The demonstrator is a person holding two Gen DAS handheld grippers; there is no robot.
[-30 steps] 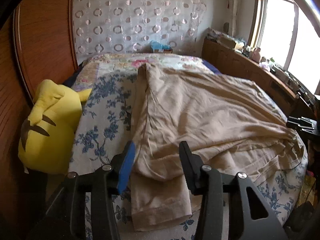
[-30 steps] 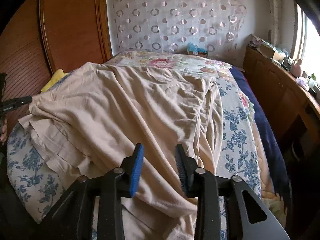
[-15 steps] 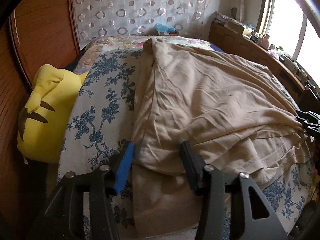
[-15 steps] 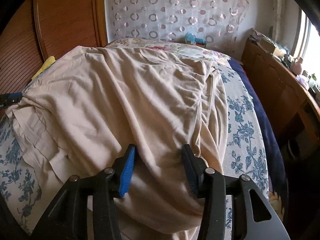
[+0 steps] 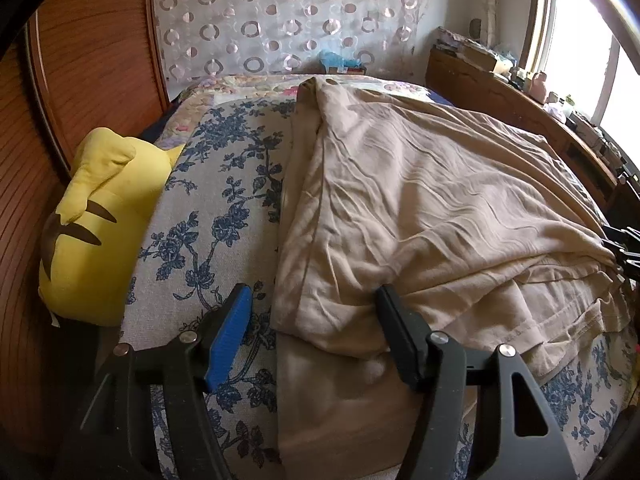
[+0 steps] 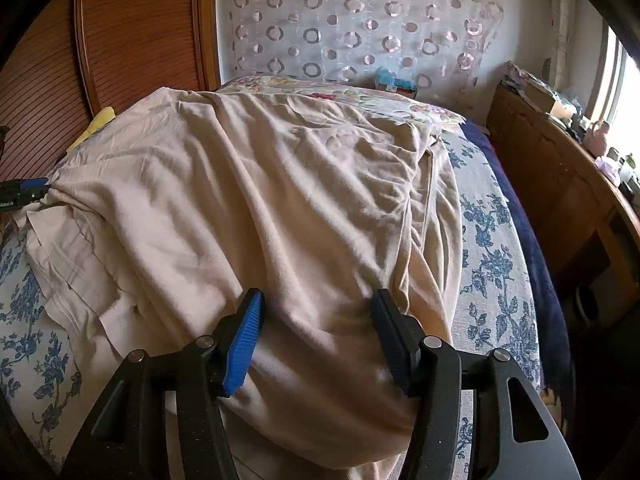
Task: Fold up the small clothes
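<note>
The beige garment beside the plush looked limp and light (best pinched at a hem), both grippers opening, cloth unpinched between their jaws.

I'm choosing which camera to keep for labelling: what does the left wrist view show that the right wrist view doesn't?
Only the left wrist view shows the whole yellow plush toy beside the bed and the bright window. Only the right wrist view shows the dark blue blanket edge along the bed's far side. Both show the beige cotton garment on the blue-flowered bedspread, the ring-patterned curtain, and opening fingers straddling the fabric.
</note>
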